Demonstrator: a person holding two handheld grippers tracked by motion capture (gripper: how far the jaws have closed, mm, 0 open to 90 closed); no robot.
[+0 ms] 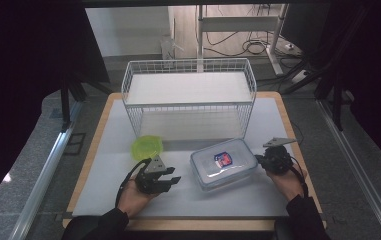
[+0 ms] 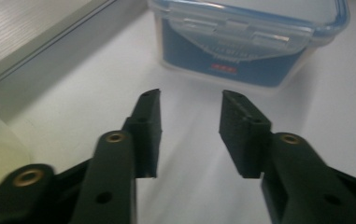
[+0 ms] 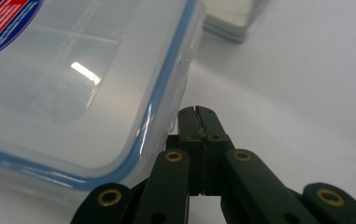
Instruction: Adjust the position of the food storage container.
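With the right tool (image 3: 198, 112) pressed together empty against the side of the clear lidded box (image 1: 223, 164) and the left tool (image 2: 189, 100) spread just short of its latch, a shove could skid the box across the table (image 1: 108, 165).

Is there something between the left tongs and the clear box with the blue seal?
Nothing visible. In the left gripper view, bare white table surface lies between the open left tongs and the clear box. The green-lidded container sits off to one side, out of that path.
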